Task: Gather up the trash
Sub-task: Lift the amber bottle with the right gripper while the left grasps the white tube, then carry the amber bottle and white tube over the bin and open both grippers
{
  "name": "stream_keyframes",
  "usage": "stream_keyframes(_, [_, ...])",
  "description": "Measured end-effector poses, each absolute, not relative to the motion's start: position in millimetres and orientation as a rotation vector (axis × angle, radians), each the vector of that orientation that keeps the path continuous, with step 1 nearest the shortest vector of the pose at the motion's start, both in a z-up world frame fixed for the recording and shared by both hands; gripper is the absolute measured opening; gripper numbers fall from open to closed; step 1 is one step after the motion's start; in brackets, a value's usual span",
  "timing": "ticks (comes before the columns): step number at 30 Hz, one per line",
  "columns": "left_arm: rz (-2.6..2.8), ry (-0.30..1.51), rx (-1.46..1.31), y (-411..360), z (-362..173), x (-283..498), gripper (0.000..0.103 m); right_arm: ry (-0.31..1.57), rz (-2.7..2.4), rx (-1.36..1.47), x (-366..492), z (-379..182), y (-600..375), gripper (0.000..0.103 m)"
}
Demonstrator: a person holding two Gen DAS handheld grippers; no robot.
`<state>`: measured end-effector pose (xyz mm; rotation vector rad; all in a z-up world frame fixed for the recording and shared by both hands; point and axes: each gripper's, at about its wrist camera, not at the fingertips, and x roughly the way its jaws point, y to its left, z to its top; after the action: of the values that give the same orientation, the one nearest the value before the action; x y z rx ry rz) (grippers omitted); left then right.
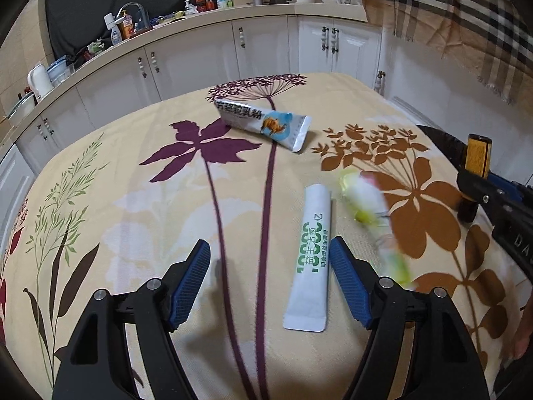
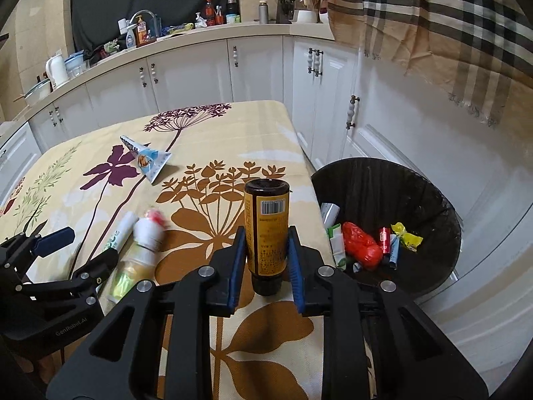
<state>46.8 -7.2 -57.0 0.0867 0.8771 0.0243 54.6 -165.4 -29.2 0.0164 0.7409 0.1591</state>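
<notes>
Only your right wrist view shows the trash bin [image 2: 429, 180] beside the table [image 2: 233, 126]. Your left gripper [image 1: 269, 270] gapes wide over the white sachet [image 1: 311, 260]; your right gripper [image 2: 266, 250] clamps the brown bottle [image 2: 266, 220] near the table's edge.

Right tongs [image 2: 266, 248] clamped on brown bottle [image 2: 266, 230], bottle inverted, cap end down, barcode label facing camera. Below it counter [image 2: 233, 133] with floral cloth. Black trash bin [image 2: 416, 180] just right of counter edge, holding red wrapper [image 2: 361, 245], yellow wrapper [image 2: 408, 236], other scraps. On cloth: blue-white packet [image 2: 148, 161] further back; white sachet [image 2: 118, 230] and blurred small bottle [image 2: 146, 243] near left tongs [image 2: 80, 246], jaws apart, at left edge.
</notes>
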Motion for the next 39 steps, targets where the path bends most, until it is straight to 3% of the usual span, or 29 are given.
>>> stream_keyframes(3, [0.022,0.865,0.096,-6,-55,44,0.071,0.74,0.163,0.018,54,-29,-165,0.023])
stream_keyframes(5, [0.006,0.862,0.113,-7,-55,42,0.065,0.74,0.164,0.018,54,-29,-165,0.023])
stream_keyframes(10, [-0.051,0.89,0.117,-11,-59,40,0.033,0.739,0.161,0.02,53,-29,-164,0.023])
stream_keyframes(13, [-0.073,0.886,0.125,-13,-59,38,0.021,0.738,0.161,0.02,53,-29,-164,0.023])
stream_keyframes(39, [-0.224,0.64,0.104,-79,-1,76,0.019,0.589,-0.048,0.061,65,0,-238,0.023])
